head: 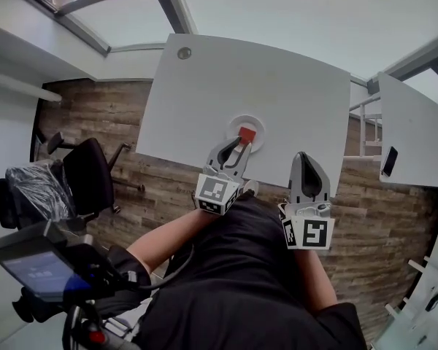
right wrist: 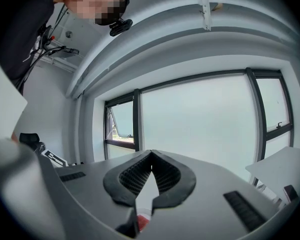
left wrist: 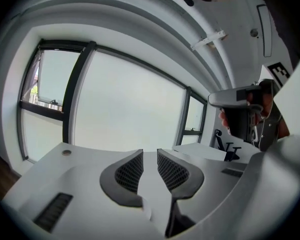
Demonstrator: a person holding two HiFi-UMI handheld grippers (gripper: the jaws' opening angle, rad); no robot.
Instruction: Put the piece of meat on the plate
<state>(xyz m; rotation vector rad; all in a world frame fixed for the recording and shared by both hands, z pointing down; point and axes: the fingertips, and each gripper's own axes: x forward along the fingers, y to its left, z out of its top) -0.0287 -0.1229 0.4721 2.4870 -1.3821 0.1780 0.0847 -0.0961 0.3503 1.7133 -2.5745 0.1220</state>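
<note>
A small red piece of meat (head: 247,135) lies on a round white plate (head: 258,123) near the front edge of the white table (head: 277,86). My left gripper (head: 236,147) hovers just in front of the plate, raised above the table. Its jaws stand a little apart with nothing between them (left wrist: 149,156). My right gripper (head: 306,160) is held to the right of the plate, off the table's front edge, with its tips touching and empty (right wrist: 151,156). In the right gripper view the meat (right wrist: 143,219) shows low between the jaws.
A black office chair (head: 87,173) stands on the wooden floor at the left. A second white table (head: 412,122) at the right holds a dark phone (head: 389,161). A handheld device with a screen (head: 36,268) is at lower left. Large windows (left wrist: 125,114) lie ahead.
</note>
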